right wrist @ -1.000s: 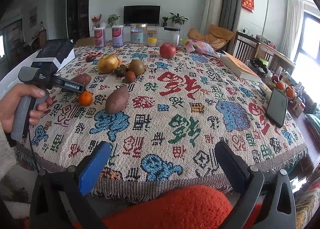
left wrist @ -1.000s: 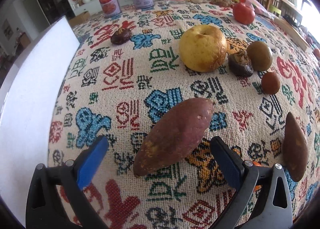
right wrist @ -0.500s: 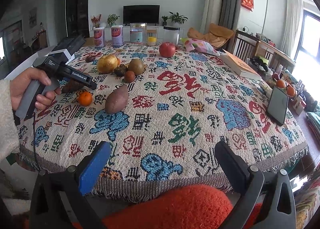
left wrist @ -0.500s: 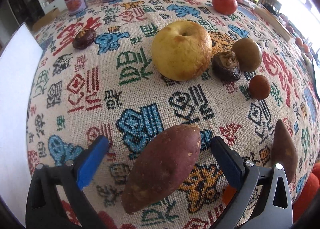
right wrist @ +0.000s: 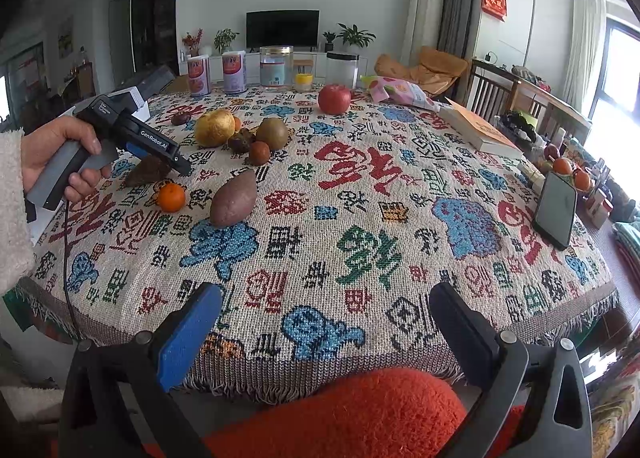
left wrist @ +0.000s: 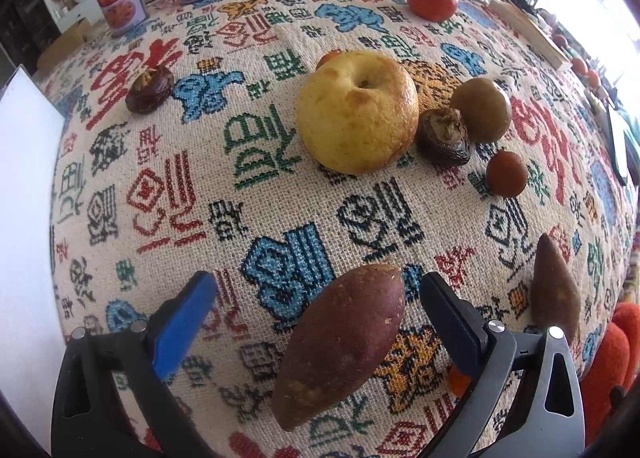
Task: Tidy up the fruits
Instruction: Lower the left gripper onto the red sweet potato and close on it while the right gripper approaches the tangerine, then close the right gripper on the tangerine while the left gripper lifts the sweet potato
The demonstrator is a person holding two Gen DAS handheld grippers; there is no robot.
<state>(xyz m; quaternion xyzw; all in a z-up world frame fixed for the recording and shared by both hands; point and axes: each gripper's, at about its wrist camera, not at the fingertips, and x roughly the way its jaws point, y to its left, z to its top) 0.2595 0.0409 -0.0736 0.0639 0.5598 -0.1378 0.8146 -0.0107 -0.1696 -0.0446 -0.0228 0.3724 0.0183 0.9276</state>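
Yam (left wrist: 340, 342) lies on the desk (left wrist: 168, 193) between the spread fingers of the left hand-held gripper (left wrist: 316, 308), untouched; apple (left wrist: 358, 115) at 12 o'clock beyond. Right hand-held gripper (right wrist: 326, 324) hangs spread off the desk edge.

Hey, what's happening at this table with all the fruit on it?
A person is sorting fruit on a patterned tablecloth with two handheld grippers. The left gripper is open, its fingers on either side of a sweet potato that lies on the cloth, not yet gripped. The right gripper is open and empty, at the table's near edge. A yellow apple and smaller fruits lie beyond.
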